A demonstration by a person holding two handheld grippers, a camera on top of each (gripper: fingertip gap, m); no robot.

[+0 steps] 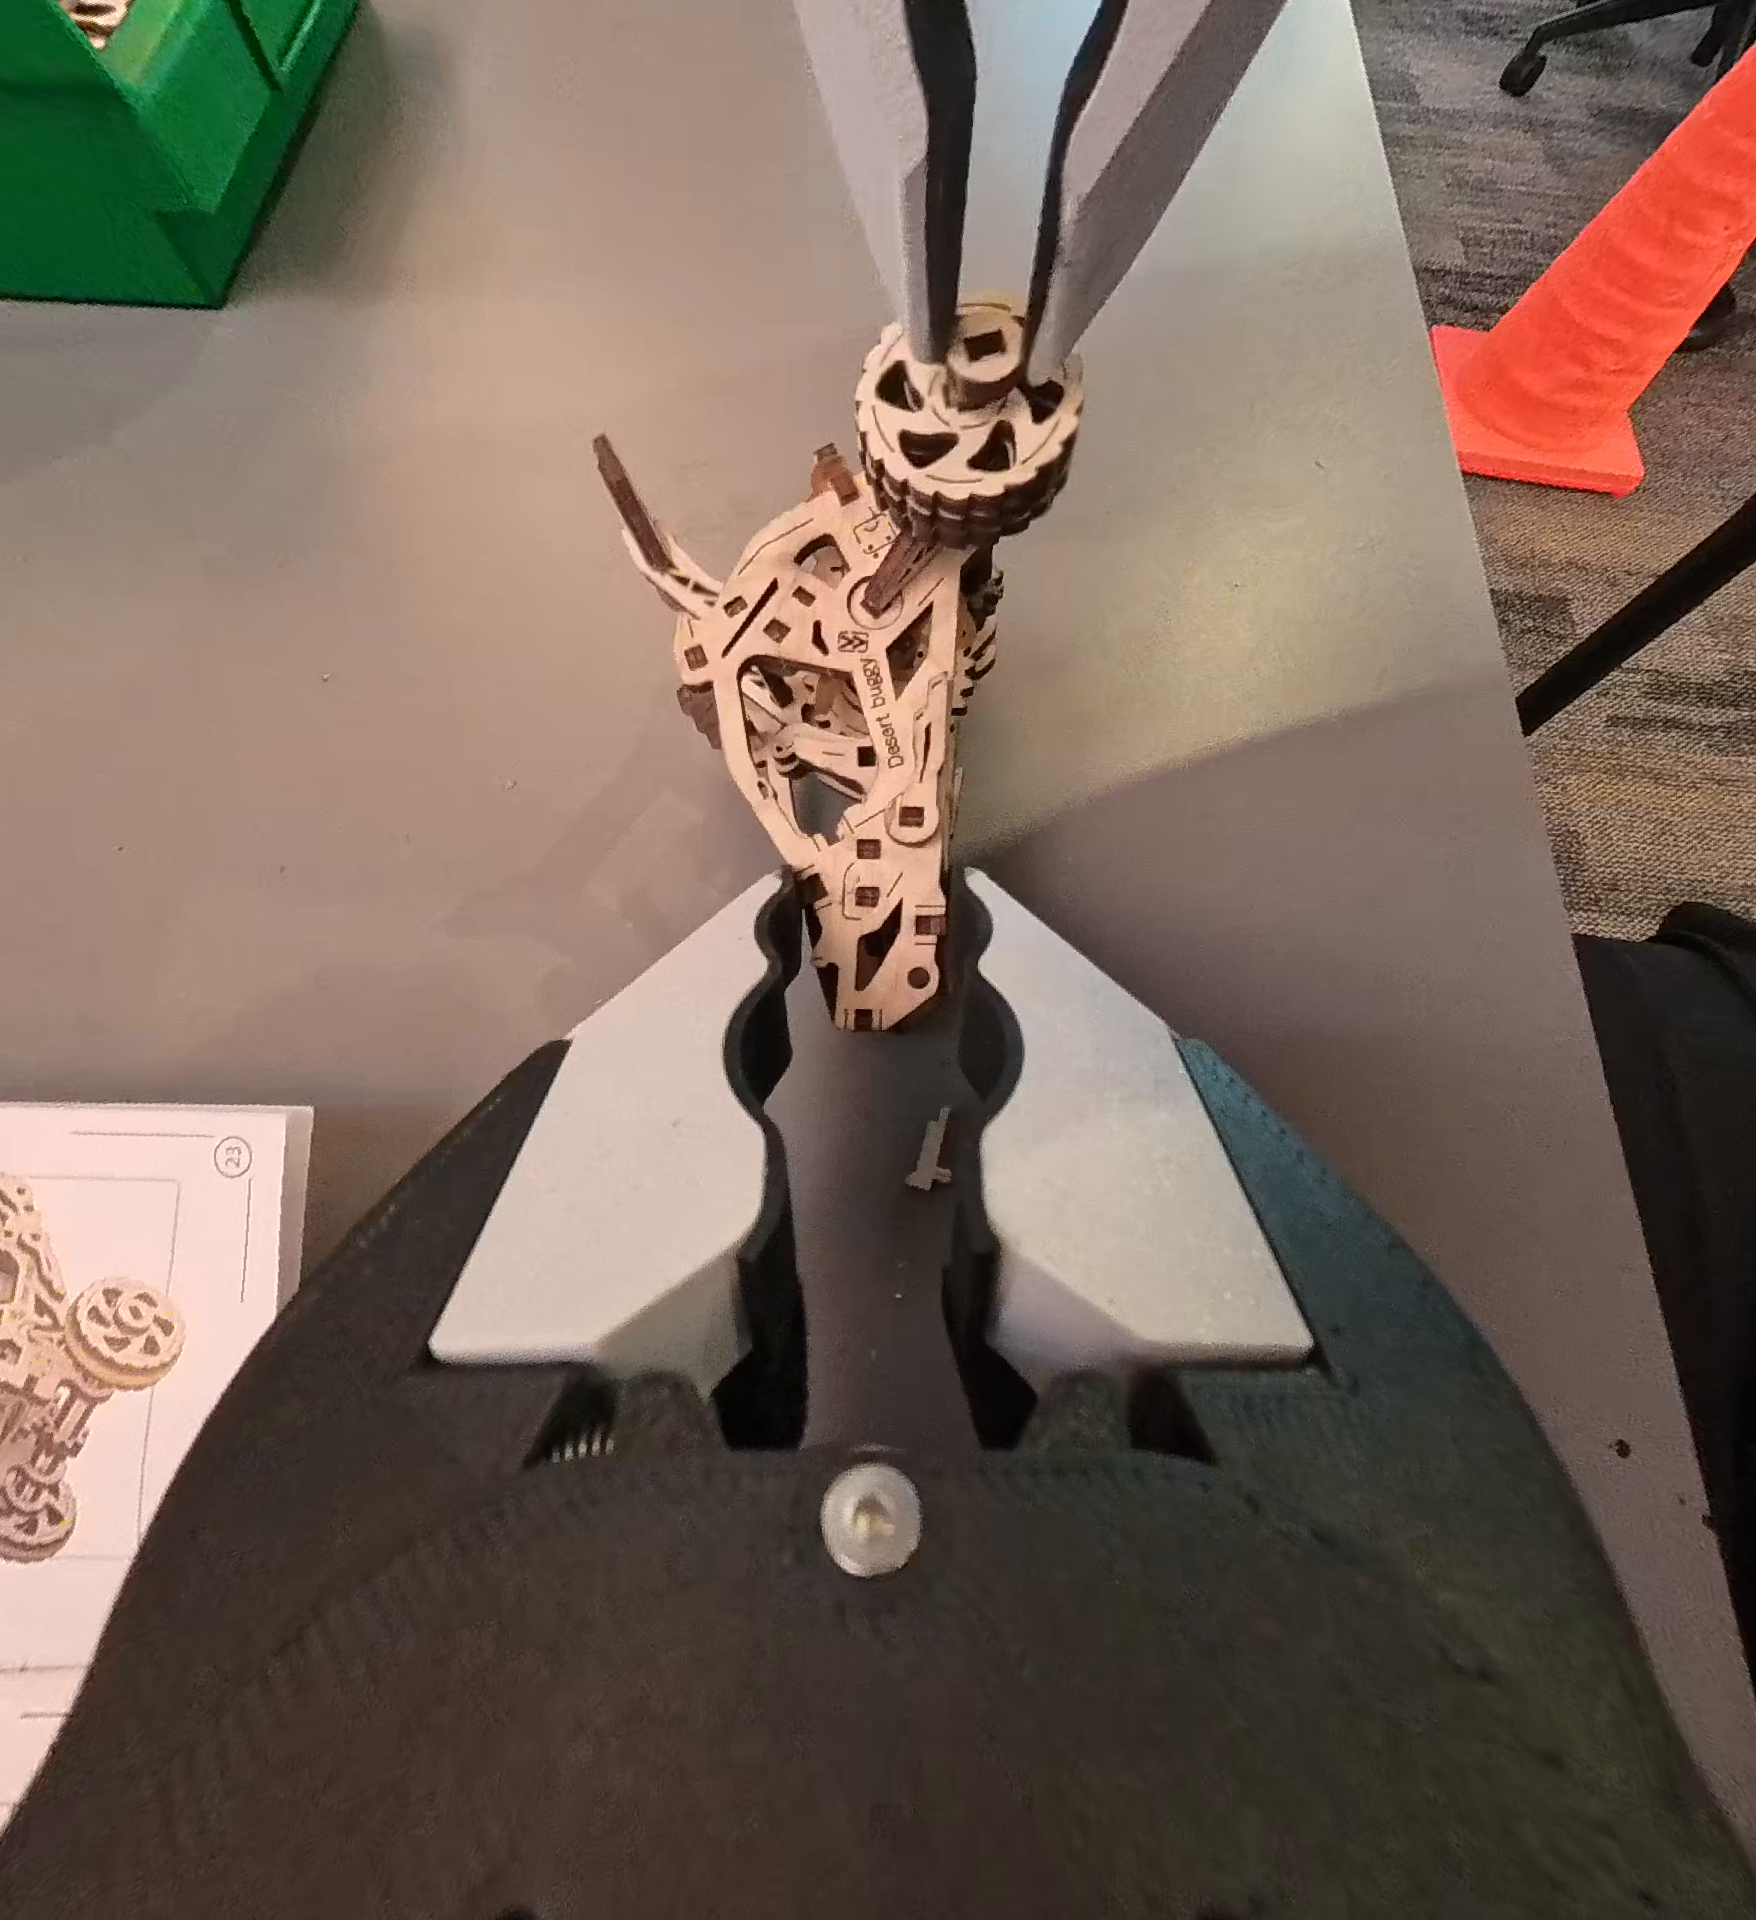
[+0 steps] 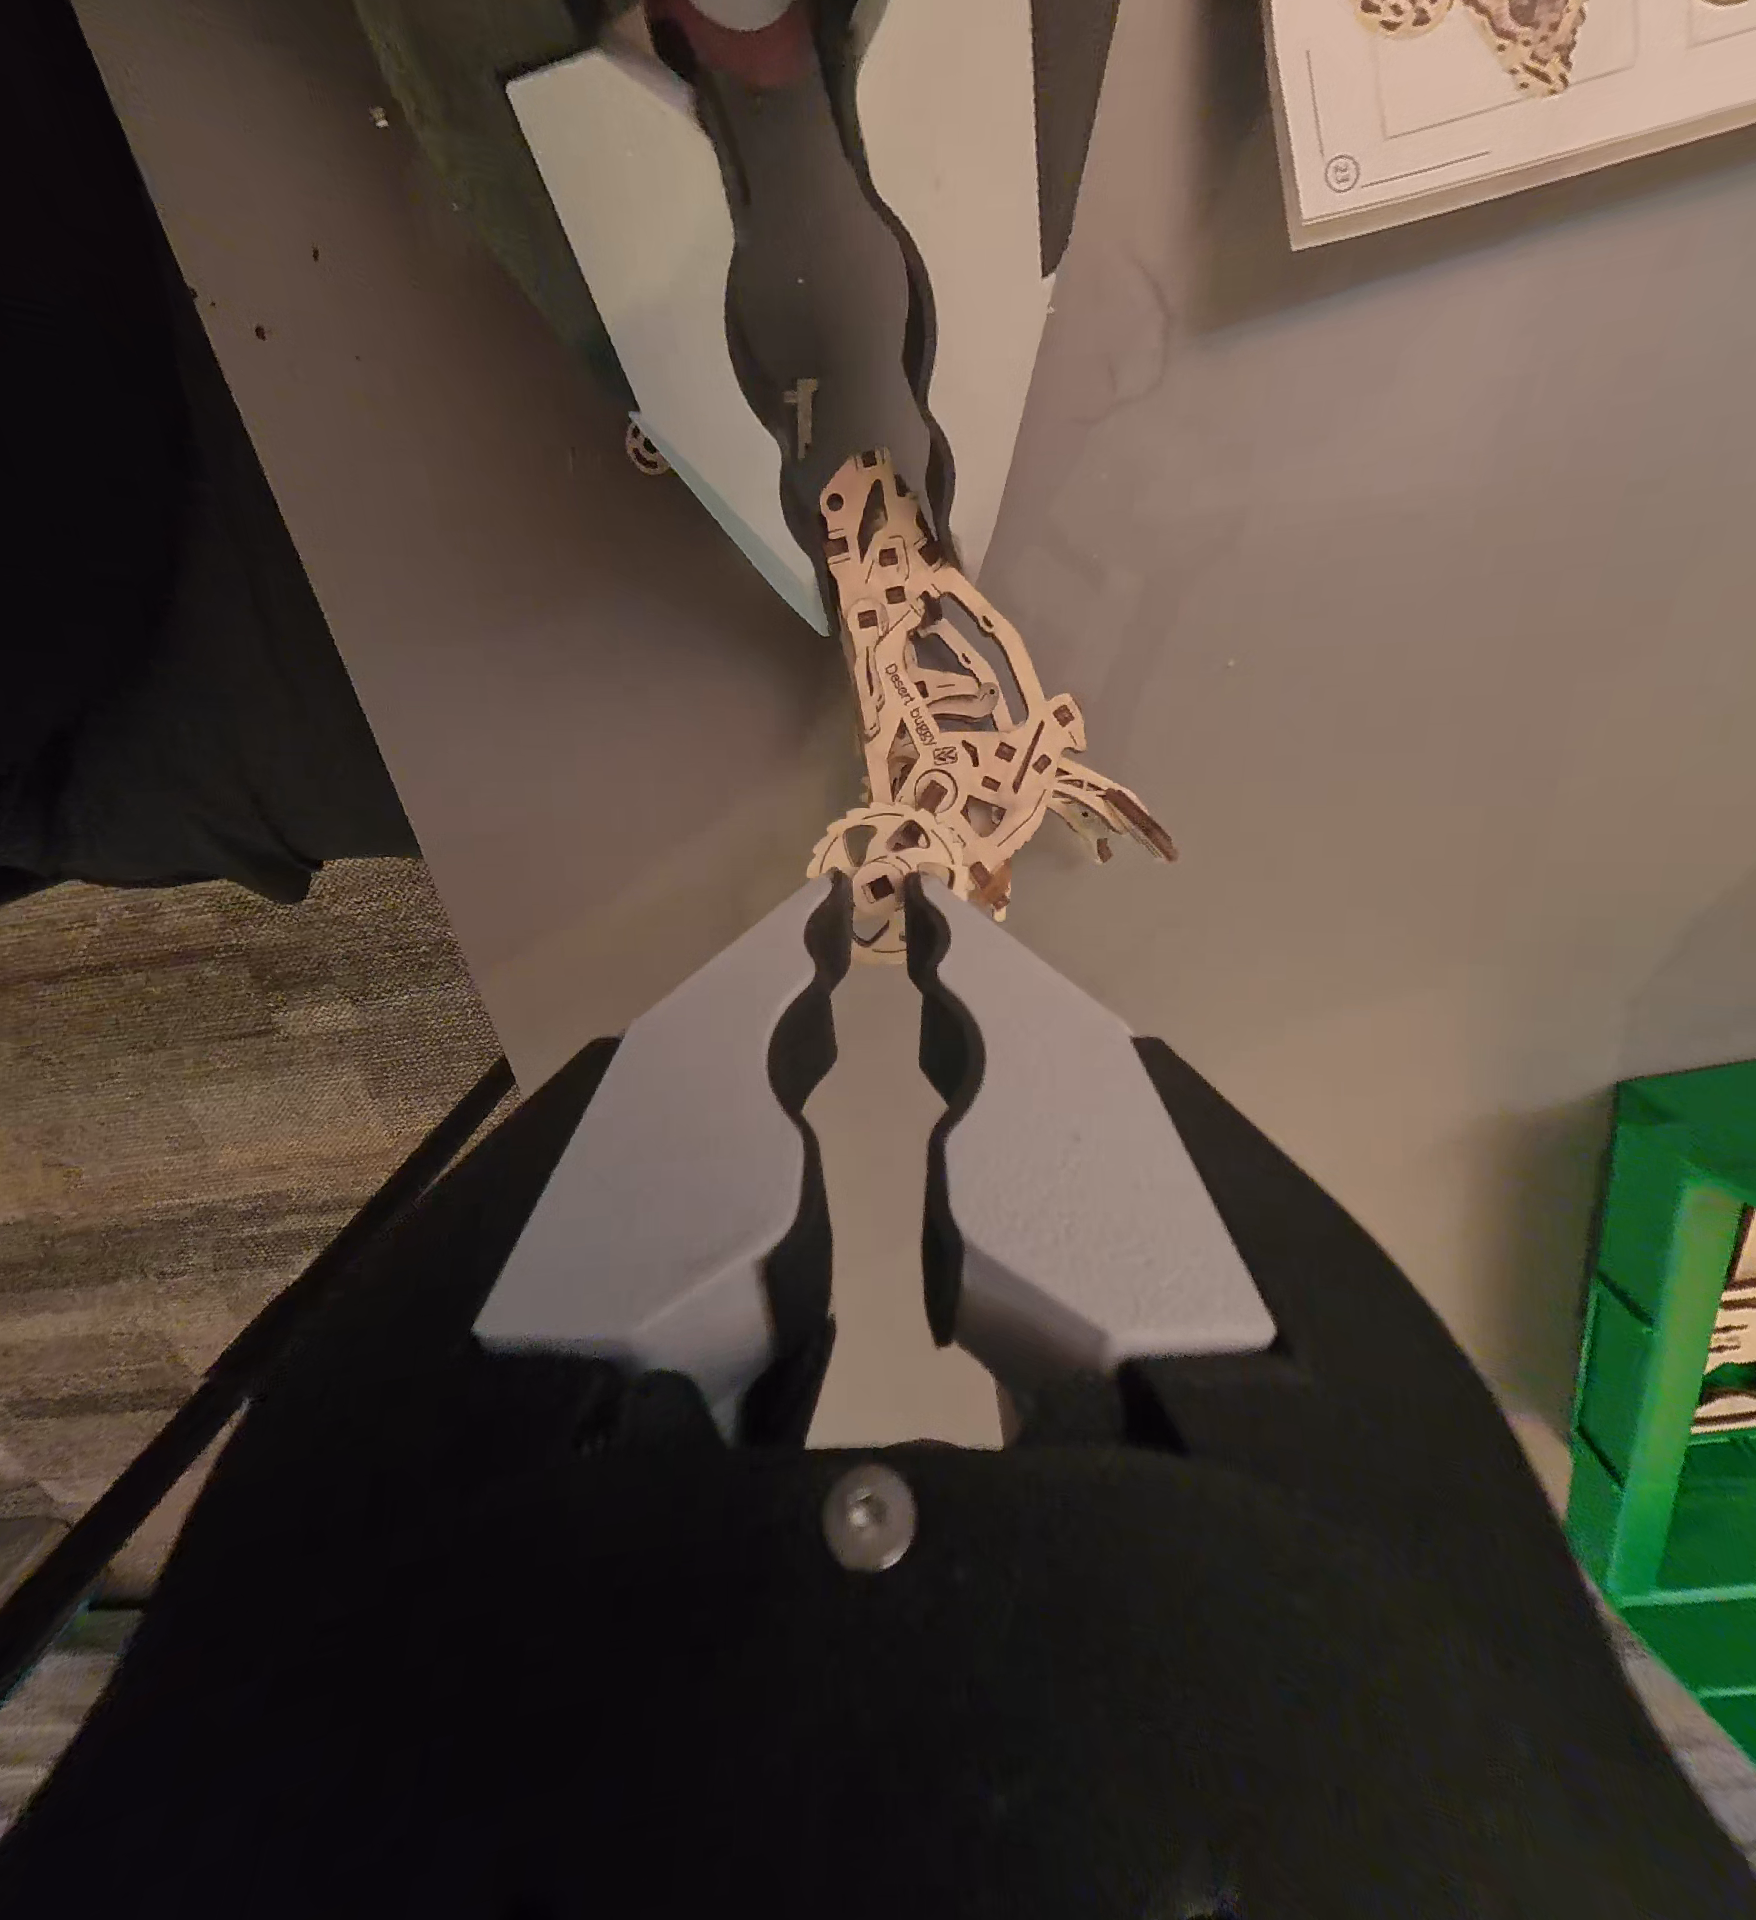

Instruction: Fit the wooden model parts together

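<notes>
A pale laser-cut wooden model body [image 1: 832,748] is held upright above the grey table; my left gripper [image 1: 874,914] is shut on its lower end. A toothed wooden wheel [image 1: 967,431] sits on an axle at the body's top. My right gripper [image 1: 988,338] comes in from above and is shut on the wheel's square hub. In the right wrist view my right gripper [image 2: 874,883] pinches the wheel [image 2: 879,847], with the body [image 2: 941,707] beyond it and the left gripper [image 2: 853,520] clamped on its far end.
A green bin [image 1: 95,145] with wooden sheets stands at the table's back left, also shown in the right wrist view [image 2: 1715,1299]. An instruction sheet [image 1: 74,1382] lies at the front left. An orange cone [image 1: 1601,281] stands on the carpet past the table's right edge. A small wooden gear [image 2: 645,449] lies on the table. The left gripper's tips are roughly 8 centimeters from the right gripper's.
</notes>
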